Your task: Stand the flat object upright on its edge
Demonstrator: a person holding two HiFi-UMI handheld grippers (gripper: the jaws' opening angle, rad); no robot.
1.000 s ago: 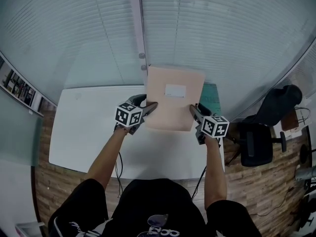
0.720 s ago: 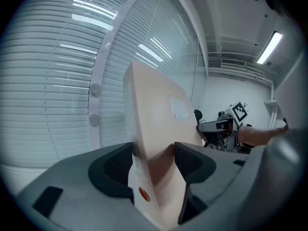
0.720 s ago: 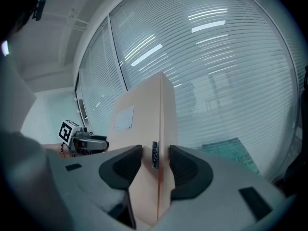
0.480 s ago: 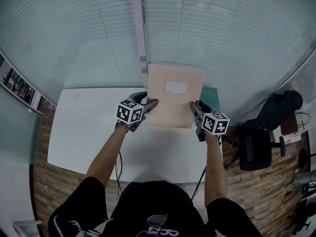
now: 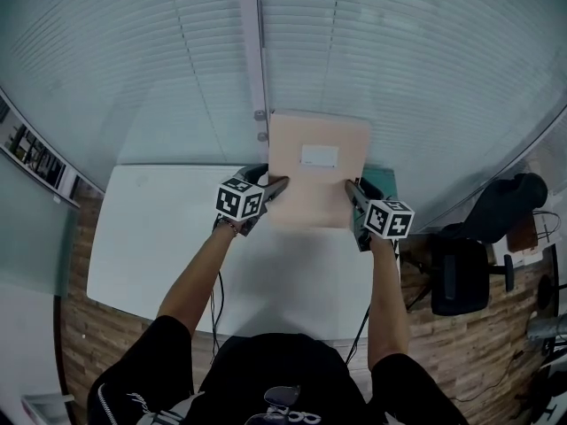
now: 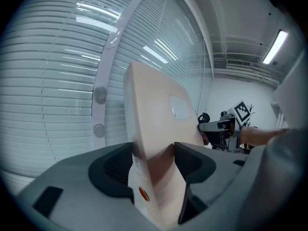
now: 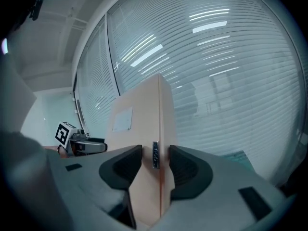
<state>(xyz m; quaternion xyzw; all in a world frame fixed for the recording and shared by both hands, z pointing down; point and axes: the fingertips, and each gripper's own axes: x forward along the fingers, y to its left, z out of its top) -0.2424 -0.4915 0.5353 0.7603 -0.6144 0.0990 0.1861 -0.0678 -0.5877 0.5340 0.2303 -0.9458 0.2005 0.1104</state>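
Holding w/ both: your left gripper (image 5: 275, 185) is clamped on the flat peach box (image 5: 314, 180) at its left edge, your right gripper (image 5: 353, 190) at its right edge. Box upright over the white table (image 5: 151, 228), poss. touching it; blinds (image 5: 399, 60) behind.

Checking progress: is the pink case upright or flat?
Upright: pink case held on edge, left gripper and right gripper clamped on its sides.

Peach folder (image 5: 314, 180) is up over the far side of the white table (image 5: 159, 237), label facing the camera. Left gripper (image 5: 278, 185) grips its left edge, right gripper (image 5: 353, 188) its right edge. Window blinds (image 5: 177, 69) stand behind, office chair (image 5: 461, 273) off right.
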